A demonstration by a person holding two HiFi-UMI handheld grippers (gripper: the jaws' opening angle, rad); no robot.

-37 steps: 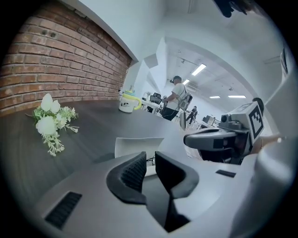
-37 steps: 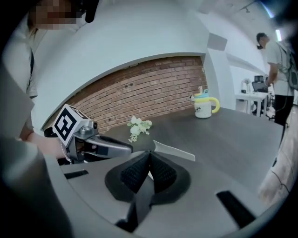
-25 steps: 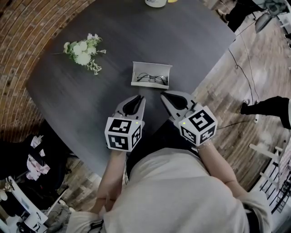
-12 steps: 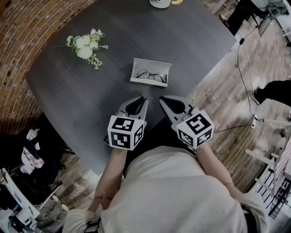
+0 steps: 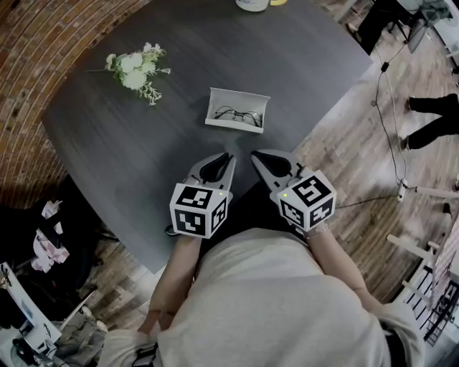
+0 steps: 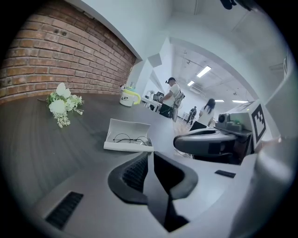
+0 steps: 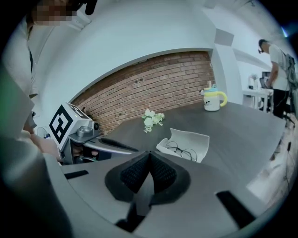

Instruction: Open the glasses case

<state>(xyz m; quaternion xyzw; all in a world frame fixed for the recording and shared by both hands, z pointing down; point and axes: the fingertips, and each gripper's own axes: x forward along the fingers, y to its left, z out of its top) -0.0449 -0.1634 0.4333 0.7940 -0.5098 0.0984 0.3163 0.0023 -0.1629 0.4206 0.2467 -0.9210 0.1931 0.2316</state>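
1. Dark grey table fills the head view, and the white case lies near its middle, a bit closer to the right edge than the left.
2. The case is already open: its lid stands up on the far side and the tray faces the person.
3. Thin dark-rimmed glasses lie inside the tray.
4. Left gripper hangs over the near edge and points at the case, clear of it. Its own view shows the fingers only a narrow slit apart, with nothing between them.
5. Right gripper sits just beside the left one, also over the near edge, aimed the same way and apart from the case. Its fingers are pressed together at the tips, empty.
6. The two grippers angle towards each other with a small gap between their tips, and the case lies beyond that gap.
7. White flowers lie towards the far left edge, well apart from the case.
8. A mug with a yellow handle stands at the far edge.
9. A brick wall curves round the left side of the table, and wooden floor shows off the right edge.
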